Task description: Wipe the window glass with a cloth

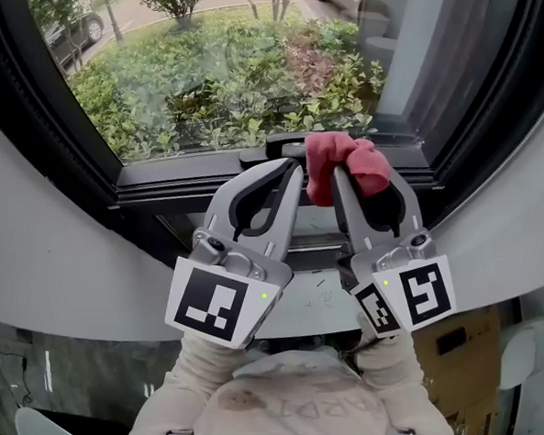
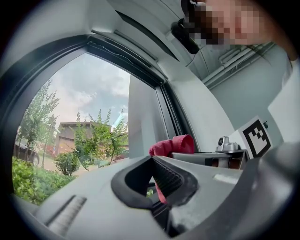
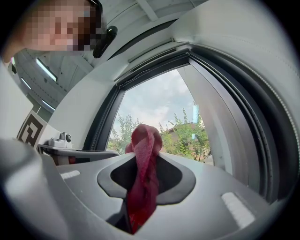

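Holding a red cloth (image 1: 351, 162) at the bottom edge of the window glass (image 1: 217, 62)
Right tongs (image 1: 346, 171) are clamped on the bunched-up cloth, right over the dark lower frame (image 1: 191, 187). Left tongs (image 1: 295, 167) are closed on nothing, tips just beside the cloth. Bushes (image 1: 252, 96) and a parked car (image 1: 74, 33) sit outside. Shirt print (image 1: 279, 407) is too faint to read, and each marker cube (image 1: 216, 302) shows only black squares.

Right gripper (image 1: 342, 177) clamps red cloth (image 1: 360, 159) at lower edge of window glass (image 1: 217, 62). Left gripper (image 1: 296, 167), jaws together, lies just beside.
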`<state>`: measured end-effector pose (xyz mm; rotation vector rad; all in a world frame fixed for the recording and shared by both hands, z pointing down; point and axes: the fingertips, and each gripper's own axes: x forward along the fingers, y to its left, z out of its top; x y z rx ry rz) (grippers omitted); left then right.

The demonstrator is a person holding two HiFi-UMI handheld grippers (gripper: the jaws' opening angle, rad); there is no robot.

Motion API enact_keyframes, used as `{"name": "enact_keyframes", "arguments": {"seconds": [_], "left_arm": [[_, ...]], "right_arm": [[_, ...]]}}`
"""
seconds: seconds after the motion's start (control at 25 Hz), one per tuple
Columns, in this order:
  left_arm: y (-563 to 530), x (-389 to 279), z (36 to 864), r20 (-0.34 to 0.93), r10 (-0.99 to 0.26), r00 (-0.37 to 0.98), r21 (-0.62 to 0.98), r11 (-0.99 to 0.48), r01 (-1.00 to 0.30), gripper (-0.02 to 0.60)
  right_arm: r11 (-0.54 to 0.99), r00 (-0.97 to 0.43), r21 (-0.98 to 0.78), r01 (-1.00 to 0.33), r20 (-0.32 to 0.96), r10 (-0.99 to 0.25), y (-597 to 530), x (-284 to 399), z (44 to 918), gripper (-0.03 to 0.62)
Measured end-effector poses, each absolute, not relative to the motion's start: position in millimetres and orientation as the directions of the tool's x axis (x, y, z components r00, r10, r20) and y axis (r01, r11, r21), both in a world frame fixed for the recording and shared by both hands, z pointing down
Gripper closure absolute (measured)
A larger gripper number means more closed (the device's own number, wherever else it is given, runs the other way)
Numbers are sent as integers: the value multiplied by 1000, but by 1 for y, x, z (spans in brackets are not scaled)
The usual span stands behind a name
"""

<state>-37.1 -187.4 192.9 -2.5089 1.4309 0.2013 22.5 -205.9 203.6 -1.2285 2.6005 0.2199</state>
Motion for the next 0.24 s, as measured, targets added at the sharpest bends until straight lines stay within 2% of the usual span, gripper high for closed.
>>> {"name": "enact_keyframes", "arguments": {"seconds": [0.24], "left_arm": [[-184, -48, 194, -239, -830, 503, -142, -482, -864, 581]], "right_arm": [[639, -615, 18, -769, -294, -732, -203, 12, 206, 471]]}}
